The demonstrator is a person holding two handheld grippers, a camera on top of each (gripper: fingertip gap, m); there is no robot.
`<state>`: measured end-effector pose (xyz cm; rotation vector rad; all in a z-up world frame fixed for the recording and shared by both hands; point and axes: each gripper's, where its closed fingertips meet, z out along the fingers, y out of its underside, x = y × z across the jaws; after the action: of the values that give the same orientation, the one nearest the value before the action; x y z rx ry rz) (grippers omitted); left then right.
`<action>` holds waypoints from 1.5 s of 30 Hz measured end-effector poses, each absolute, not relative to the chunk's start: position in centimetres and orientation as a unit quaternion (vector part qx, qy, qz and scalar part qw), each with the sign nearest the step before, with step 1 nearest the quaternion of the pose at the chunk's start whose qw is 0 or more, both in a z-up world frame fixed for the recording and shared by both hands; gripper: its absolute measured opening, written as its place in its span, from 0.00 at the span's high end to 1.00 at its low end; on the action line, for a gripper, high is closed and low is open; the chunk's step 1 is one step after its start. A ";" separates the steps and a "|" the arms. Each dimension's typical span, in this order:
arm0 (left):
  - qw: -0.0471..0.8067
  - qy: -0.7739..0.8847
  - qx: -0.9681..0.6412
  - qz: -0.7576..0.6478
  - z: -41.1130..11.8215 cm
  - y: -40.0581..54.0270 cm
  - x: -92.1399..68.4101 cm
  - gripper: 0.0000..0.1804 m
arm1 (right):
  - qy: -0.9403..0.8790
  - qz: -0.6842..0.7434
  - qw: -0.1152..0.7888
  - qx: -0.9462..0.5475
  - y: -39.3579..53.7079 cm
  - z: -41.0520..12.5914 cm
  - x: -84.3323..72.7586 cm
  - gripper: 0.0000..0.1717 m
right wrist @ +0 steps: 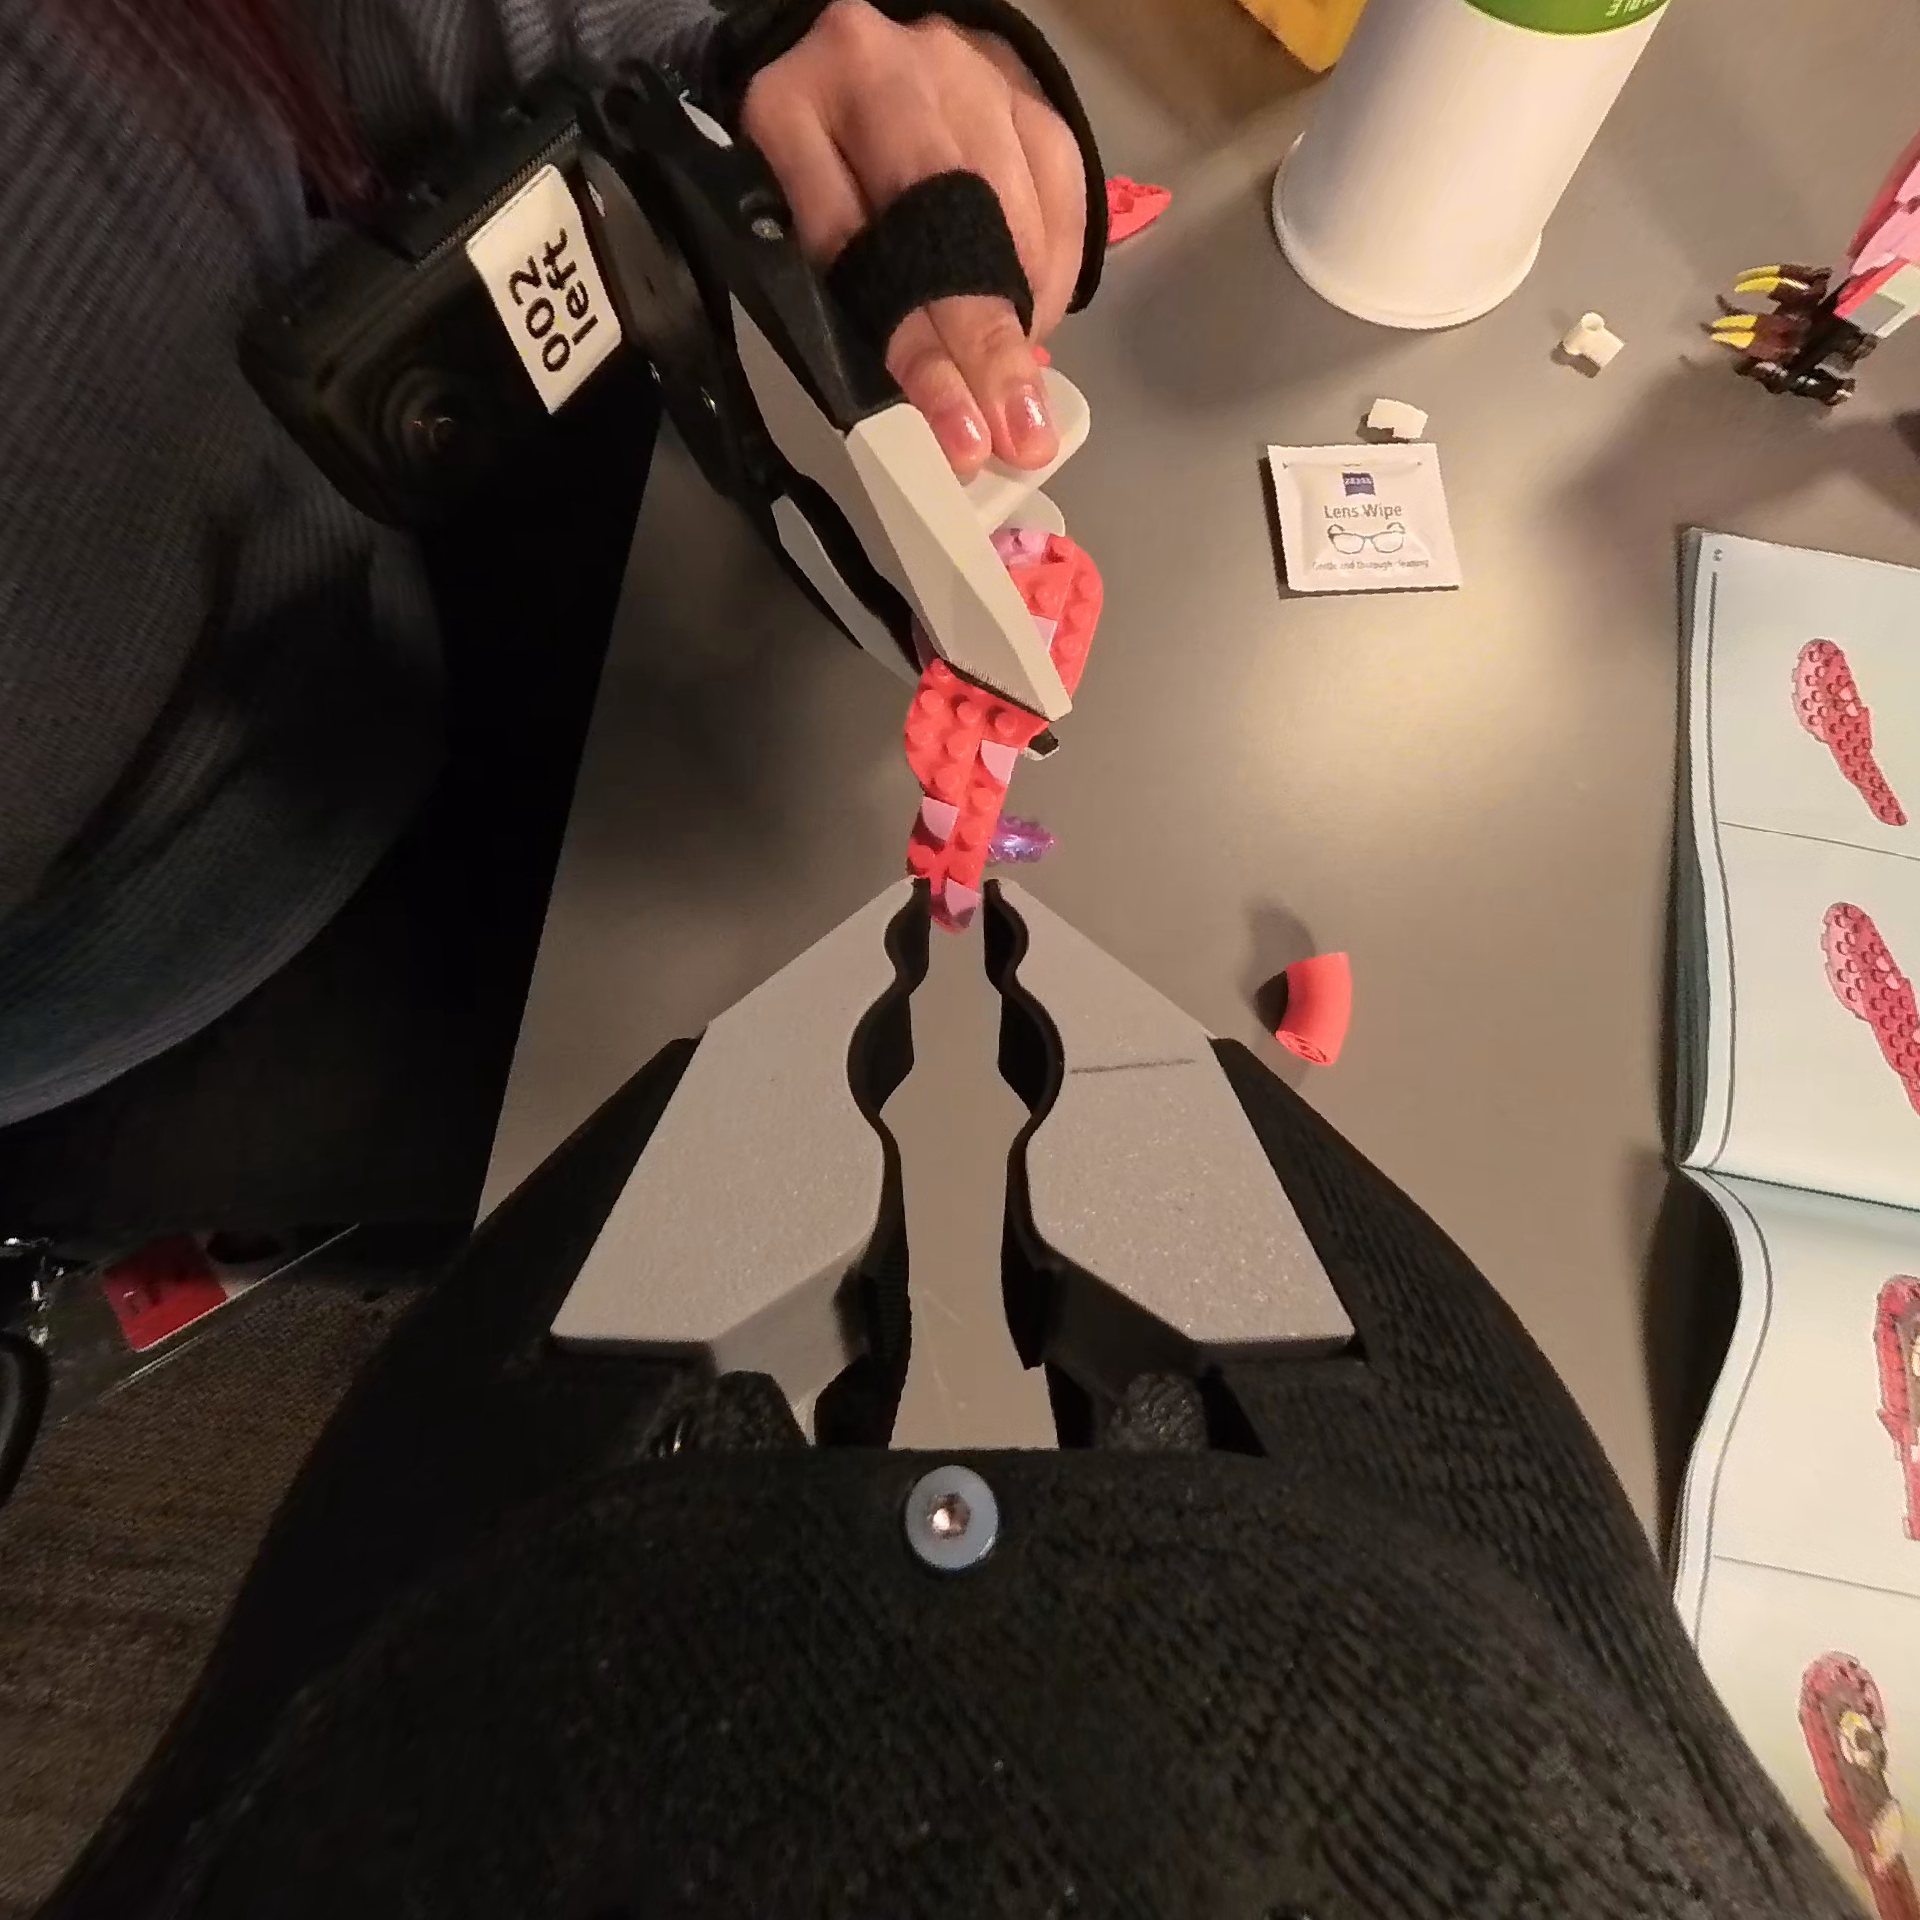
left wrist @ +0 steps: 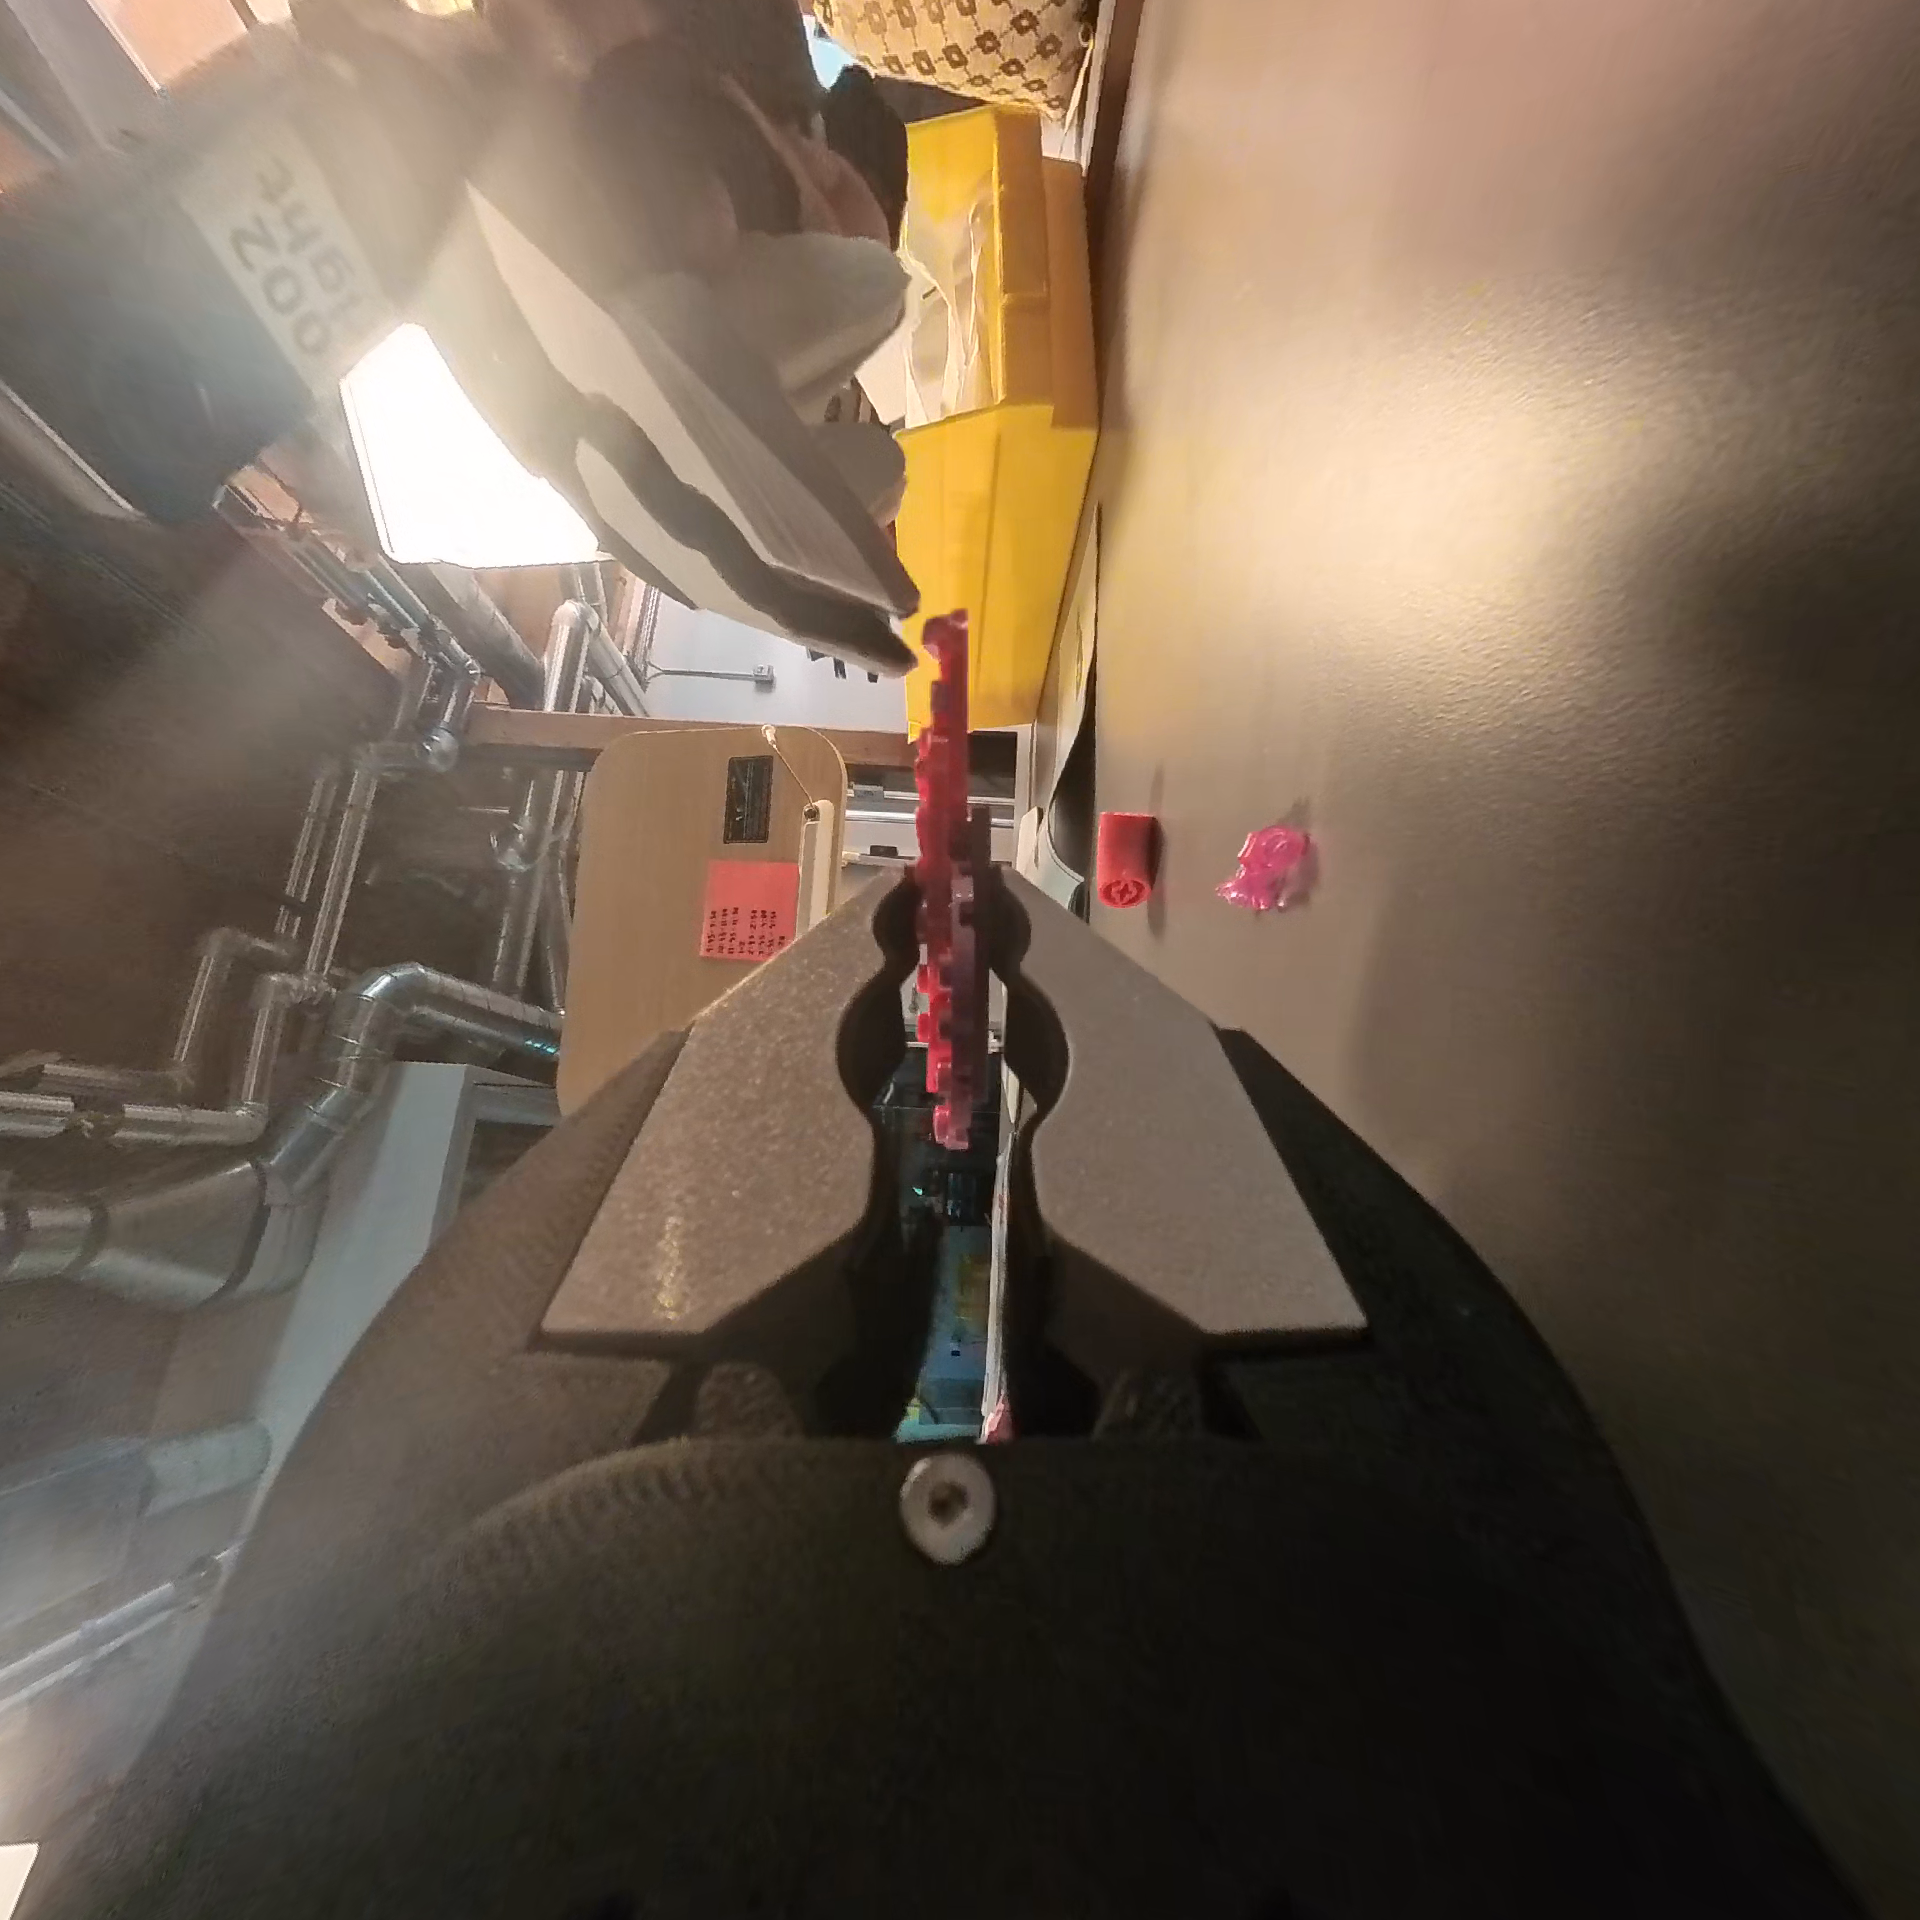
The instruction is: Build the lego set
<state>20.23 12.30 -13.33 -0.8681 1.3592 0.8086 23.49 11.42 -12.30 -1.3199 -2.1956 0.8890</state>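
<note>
My left gripper (left wrist: 951, 883) is shut on a flat red and lilac brick-built wing (left wrist: 940, 769), seen edge-on and held off the grey table (left wrist: 1507, 623). In the right wrist view the left gripper (right wrist: 1039, 717) clamps the wing (right wrist: 961, 748) at its wide end. My right gripper (right wrist: 954, 888) is open by a narrow gap. The wing's narrow tip sits between its fingertips, with space showing at the right pad. In the left wrist view the right gripper (left wrist: 902, 629) is at the wing's far tip.
A red curved piece (right wrist: 1314, 1008) and a translucent pink piece (left wrist: 1270, 871) lie on the table. An open instruction booklet (right wrist: 1808, 883) is at the right. Behind stand a white canister (right wrist: 1444, 156), a wipe packet (right wrist: 1361, 516), a small clawed model (right wrist: 1787, 332) and yellow bins (left wrist: 987, 551).
</note>
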 end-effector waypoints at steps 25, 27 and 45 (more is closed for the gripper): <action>0.618 0.566 -0.423 0.346 -13.3 13.3 19.0 0.94 | -0.762 -0.055 0.592 -0.254 13.4 -12.8 21.8 0.95; 0.620 0.564 -0.424 0.344 -13.3 13.3 19.1 0.94 | -0.760 -0.054 0.596 -0.253 13.4 -12.7 21.8 0.97; 0.607 0.572 -0.441 0.332 -14.0 13.4 18.9 0.94 | -0.759 -0.181 0.602 -0.170 13.7 -13.1 21.8 0.98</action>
<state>18.90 13.43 -14.01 -1.0189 1.3215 0.7664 21.85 13.73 -13.14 -0.3934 -1.7577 -0.4198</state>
